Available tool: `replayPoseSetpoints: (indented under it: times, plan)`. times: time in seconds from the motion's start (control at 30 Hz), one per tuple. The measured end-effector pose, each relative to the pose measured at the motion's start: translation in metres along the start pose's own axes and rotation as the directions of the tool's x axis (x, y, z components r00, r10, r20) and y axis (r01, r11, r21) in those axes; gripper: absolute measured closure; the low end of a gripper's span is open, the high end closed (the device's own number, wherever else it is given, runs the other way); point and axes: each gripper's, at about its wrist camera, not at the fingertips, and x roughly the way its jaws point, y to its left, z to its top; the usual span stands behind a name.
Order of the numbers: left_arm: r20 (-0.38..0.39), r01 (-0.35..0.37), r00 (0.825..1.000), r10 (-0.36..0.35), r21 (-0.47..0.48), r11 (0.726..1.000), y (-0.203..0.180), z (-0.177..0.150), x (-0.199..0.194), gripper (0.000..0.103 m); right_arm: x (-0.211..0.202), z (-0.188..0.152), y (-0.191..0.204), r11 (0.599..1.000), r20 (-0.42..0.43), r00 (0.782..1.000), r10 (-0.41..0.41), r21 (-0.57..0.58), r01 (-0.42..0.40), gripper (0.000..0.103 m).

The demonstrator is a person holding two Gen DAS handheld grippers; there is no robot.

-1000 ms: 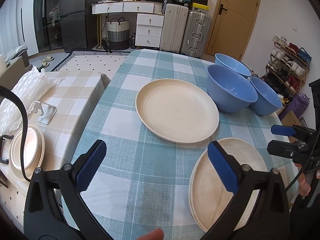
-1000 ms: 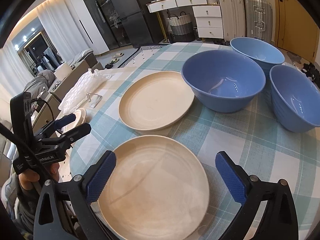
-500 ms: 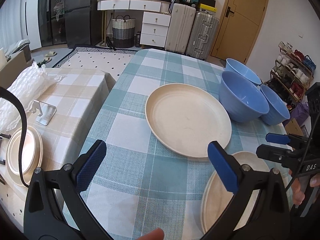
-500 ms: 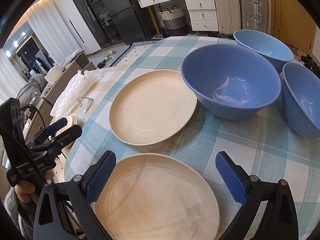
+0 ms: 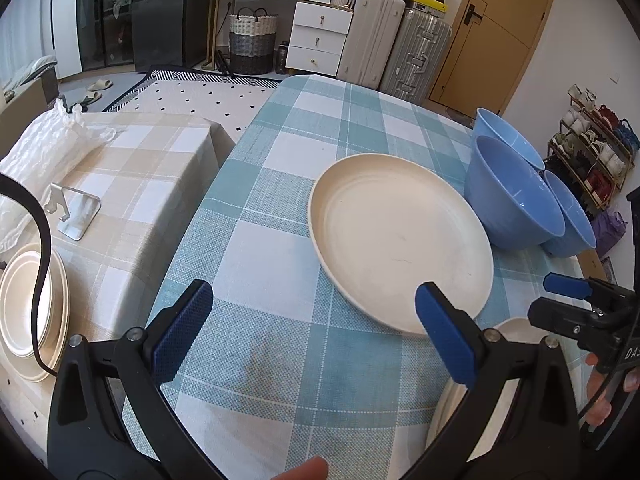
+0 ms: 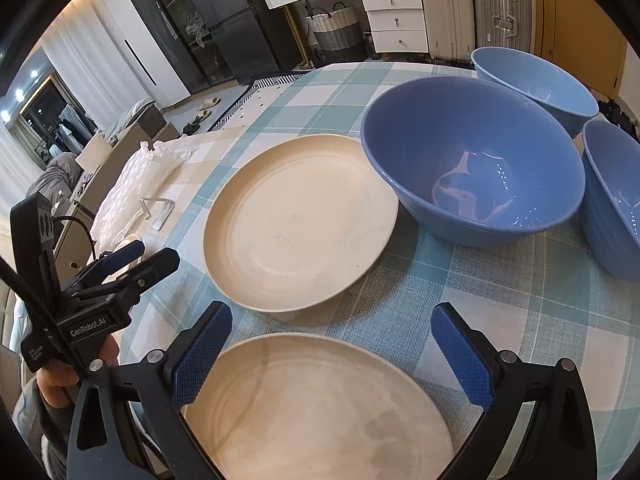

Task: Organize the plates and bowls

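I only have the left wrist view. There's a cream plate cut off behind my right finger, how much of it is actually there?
Observer: The right wrist view shows the near cream plate whole, lying flat on the checked tablecloth.
Operator: Is the right gripper on it?
Observer: No. The right gripper is open, its fingers spread either side above the plate's far rim, gripping nothing.
Operator: Anything inside the big blue bowl?
Observer: The large blue bowl looks empty; only glare shows in its bottom.
Operator: And my gripper from that side?
Observer: The left gripper hangs off the table's left edge, holding nothing.
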Motion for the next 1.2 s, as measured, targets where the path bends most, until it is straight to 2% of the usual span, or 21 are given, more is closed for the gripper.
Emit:
replayPoseSetpoints:
  times: [0.3,0.6,1.07,1.17,1.2]
  plan:
    - [-0.029,-0.005,1.0,0.005,0.009,1.0,0.005,0.014,0.017,0.003,0.011,0.003,-0.006,0.999,-0.018,0.999,-0.041,0.036,0.041,0.002]
    - [-0.057,-0.012,0.998,0.014,0.038,0.999,-0.004,0.031,0.033,0.003,0.018,0.007,-0.013,0.996,-0.034,0.999,-0.026,0.084,0.029,0.002]
    - [-0.119,0.028,0.993,-0.024,0.035,0.999,-0.006,0.04,0.069,0.003,0.038,0.021,-0.006,0.994,-0.055,0.998,-0.014,0.109,0.02,0.002]
    - [-0.123,0.026,0.992,-0.021,0.036,0.999,-0.007,0.039,0.074,0.004,0.043,0.022,-0.004,0.993,-0.064,0.998,-0.007,0.117,0.014,0.006]
    - [-0.125,0.027,0.992,-0.022,0.036,0.999,-0.007,0.039,0.075,0.004,0.044,0.022,-0.005,0.993,-0.067,0.998,-0.004,0.116,0.012,0.01]
